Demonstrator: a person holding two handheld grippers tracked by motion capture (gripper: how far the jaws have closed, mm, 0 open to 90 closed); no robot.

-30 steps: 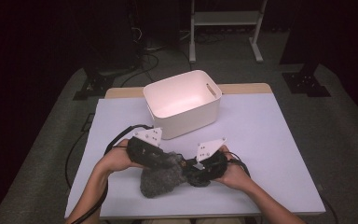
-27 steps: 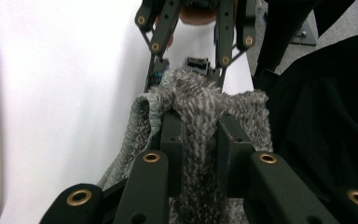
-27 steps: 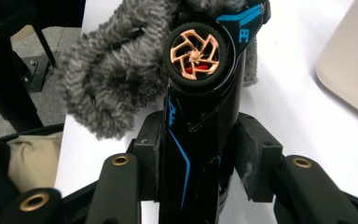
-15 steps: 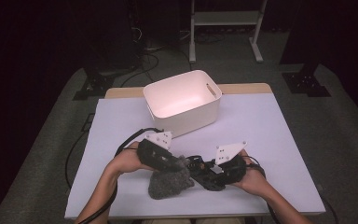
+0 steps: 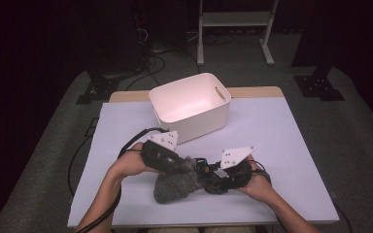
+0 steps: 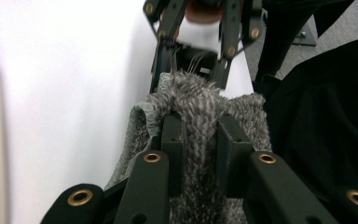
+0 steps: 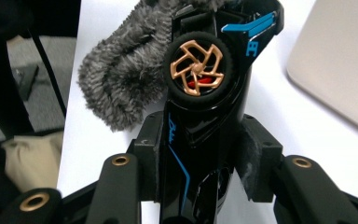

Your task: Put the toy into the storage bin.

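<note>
While the left tool [image 6: 198,140] pinches the fuzzy grey knitted cloth [image 5: 175,187] and the right tool [image 7: 200,149] clamps the black toy car [image 7: 205,107] at the surface's near edge, wiping seems underway, with the white plastic bin [image 5: 190,104] beyond seemingly unfilled.

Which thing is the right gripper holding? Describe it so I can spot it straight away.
On the white table, in front of the white bin, the right gripper clamps a toy car. It is glossy black with blue stripes and a copper-spoked wheel, unlike the fuzzy grey cloth touching it.
</note>
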